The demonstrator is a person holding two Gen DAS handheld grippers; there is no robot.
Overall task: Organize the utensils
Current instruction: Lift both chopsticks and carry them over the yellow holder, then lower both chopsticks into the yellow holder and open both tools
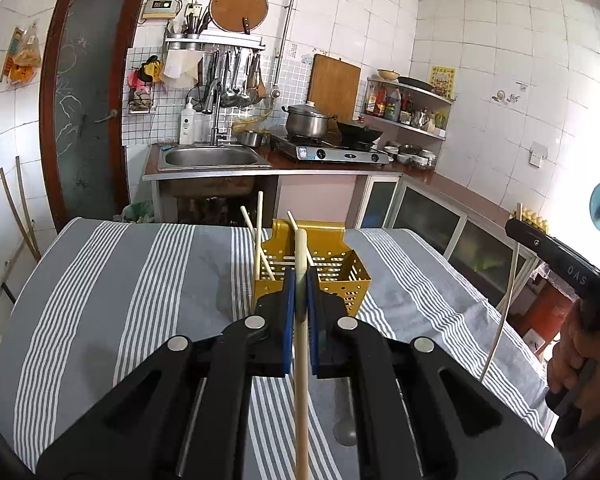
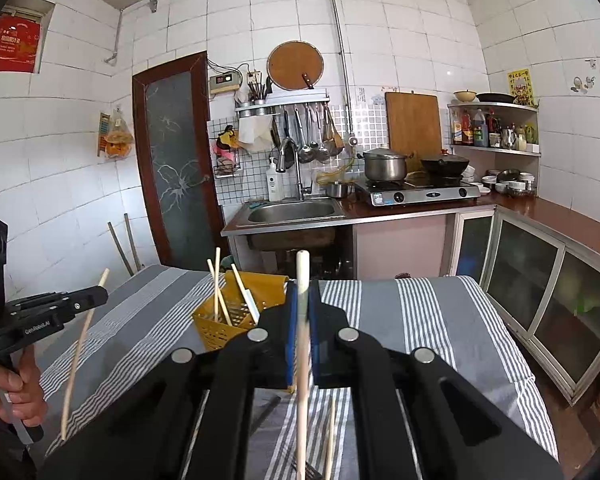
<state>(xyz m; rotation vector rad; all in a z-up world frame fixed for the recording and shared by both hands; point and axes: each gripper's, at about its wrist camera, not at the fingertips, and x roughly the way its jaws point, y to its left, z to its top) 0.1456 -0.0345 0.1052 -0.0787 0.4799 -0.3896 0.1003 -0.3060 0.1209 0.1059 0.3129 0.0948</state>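
Observation:
A yellow perforated utensil holder (image 1: 336, 272) stands on the striped cloth, with up to three chopsticks (image 1: 258, 236) leaning in it. My left gripper (image 1: 300, 280) is shut on a pale wooden chopstick (image 1: 300, 380), held upright just before the holder. My right gripper (image 2: 302, 300) is shut on a white chopstick (image 2: 302, 360), upright, to the right of the holder (image 2: 236, 320). The right gripper (image 1: 556, 256) with its stick shows at the right edge of the left wrist view. The left gripper (image 2: 60, 304) with its stick (image 2: 80, 356) shows at left in the right wrist view.
The table carries a grey-and-white striped cloth (image 1: 140, 300). A loose chopstick (image 2: 331, 432) and a fork (image 2: 300, 468) lie on it under the right gripper. A spoon-like shape (image 1: 346, 420) lies under the left gripper. Behind are a sink counter (image 1: 212, 156), stove and cabinets.

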